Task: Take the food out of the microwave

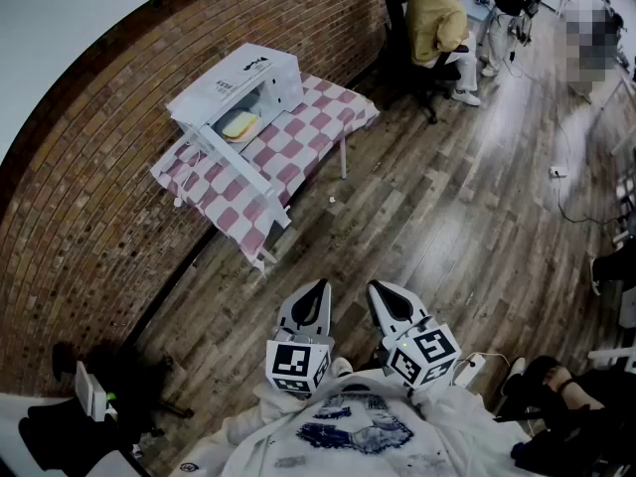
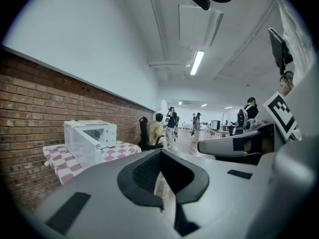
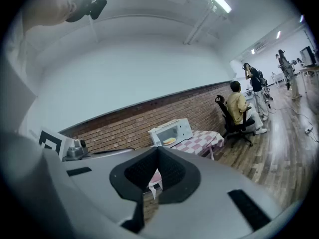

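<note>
A white microwave (image 1: pixel 238 79) stands on a table with a pink-and-white checked cloth (image 1: pixel 308 132) against the brick wall, far ahead of me. Its door (image 1: pixel 237 162) hangs open, and a yellowish food item (image 1: pixel 240 124) lies inside. The right gripper view shows the same microwave (image 3: pixel 174 131) with the food (image 3: pixel 169 141) in it. The left gripper view shows the microwave (image 2: pixel 92 132) from the side. My left gripper (image 1: pixel 316 291) and right gripper (image 1: pixel 382 291) are held side by side close to my chest. Both are shut and hold nothing.
A person in a yellow shirt (image 1: pixel 435 20) sits on a dark office chair right of the table. Cables (image 1: pixel 571 182) and a power strip (image 1: pixel 467 368) lie on the wooden floor at the right. Dark equipment (image 1: pixel 84 405) stands at the lower left.
</note>
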`<state>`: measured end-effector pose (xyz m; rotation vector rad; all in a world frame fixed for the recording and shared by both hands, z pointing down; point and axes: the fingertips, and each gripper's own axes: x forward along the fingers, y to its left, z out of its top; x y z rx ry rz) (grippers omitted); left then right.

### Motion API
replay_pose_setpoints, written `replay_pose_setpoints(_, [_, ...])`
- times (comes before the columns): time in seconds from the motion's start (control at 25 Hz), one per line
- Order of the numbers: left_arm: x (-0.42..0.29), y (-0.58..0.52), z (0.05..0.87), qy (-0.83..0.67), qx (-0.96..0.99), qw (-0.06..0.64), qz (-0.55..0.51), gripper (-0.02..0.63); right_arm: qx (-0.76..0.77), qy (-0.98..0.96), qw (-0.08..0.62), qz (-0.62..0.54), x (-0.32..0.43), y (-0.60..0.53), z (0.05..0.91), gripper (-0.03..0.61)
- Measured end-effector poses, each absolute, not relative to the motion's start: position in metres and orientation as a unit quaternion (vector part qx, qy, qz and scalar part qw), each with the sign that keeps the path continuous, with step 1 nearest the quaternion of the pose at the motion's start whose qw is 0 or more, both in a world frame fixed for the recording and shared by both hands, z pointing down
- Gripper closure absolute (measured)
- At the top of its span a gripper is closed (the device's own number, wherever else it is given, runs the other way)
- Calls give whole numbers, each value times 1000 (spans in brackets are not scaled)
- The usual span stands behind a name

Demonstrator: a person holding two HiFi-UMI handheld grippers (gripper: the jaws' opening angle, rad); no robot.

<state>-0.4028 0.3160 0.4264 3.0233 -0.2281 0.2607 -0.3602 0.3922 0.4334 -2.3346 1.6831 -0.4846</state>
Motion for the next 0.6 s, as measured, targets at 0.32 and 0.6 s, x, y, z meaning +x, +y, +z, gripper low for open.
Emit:
replay_pose_setpoints(0.32, [-362, 341, 418, -80, 992, 40, 91, 607, -791, 580, 114, -159, -327, 420, 422, 565])
replay_pose_setpoints(0.6, [-322, 367, 413, -87, 991, 34, 90, 607, -779, 595, 123, -152, -287, 442, 411, 565])
